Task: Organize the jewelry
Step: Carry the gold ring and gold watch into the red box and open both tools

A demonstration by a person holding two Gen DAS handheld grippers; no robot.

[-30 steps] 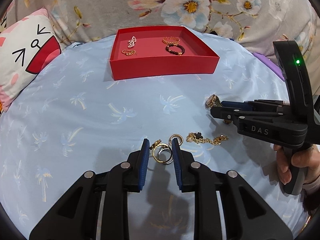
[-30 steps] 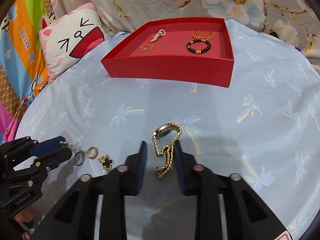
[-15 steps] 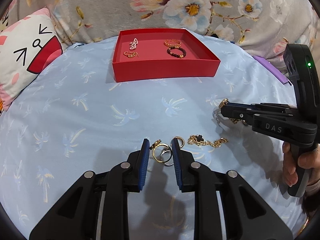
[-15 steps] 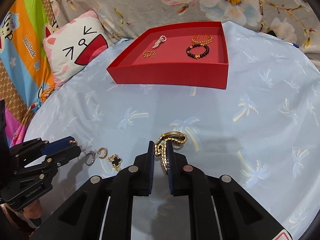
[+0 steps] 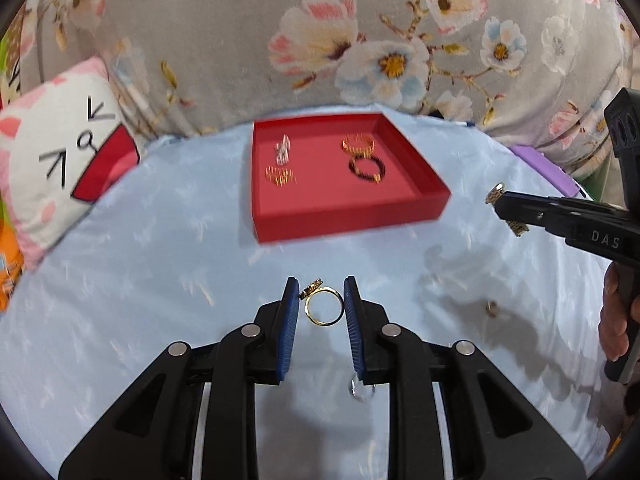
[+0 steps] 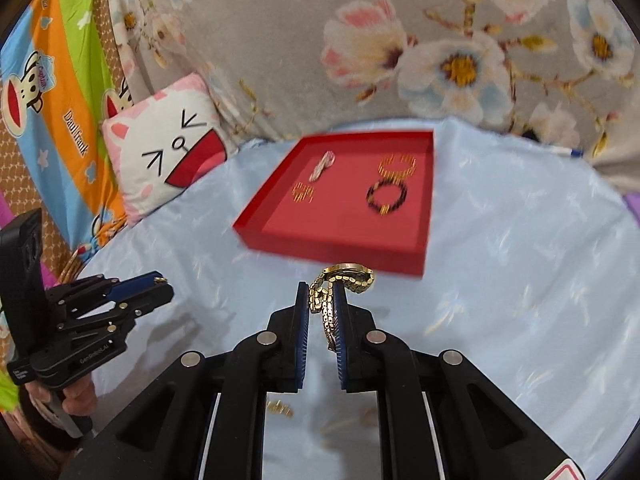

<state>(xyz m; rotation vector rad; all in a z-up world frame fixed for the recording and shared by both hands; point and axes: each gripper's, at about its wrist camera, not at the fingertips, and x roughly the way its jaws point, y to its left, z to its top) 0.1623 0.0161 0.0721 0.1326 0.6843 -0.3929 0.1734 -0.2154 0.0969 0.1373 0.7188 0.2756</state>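
My left gripper is shut on a gold ring and holds it above the blue cloth. My right gripper is shut on a gold watch by its band, lifted off the cloth; it also shows in the left wrist view. A red tray lies ahead and holds a black bead bracelet, a gold bracelet, a small gold chain and a pearl piece. The tray shows in the right wrist view.
A silver ring and a small ring lie on the blue palm-print cloth. A gold chain lies under my right gripper. A cat-face pillow sits at the left, floral fabric behind.
Both grippers have risen from the cloth with their pieces and moved toward the red tray. The left one took hold of the gold ring; the other rings and the clover chain stayed on the cloth.
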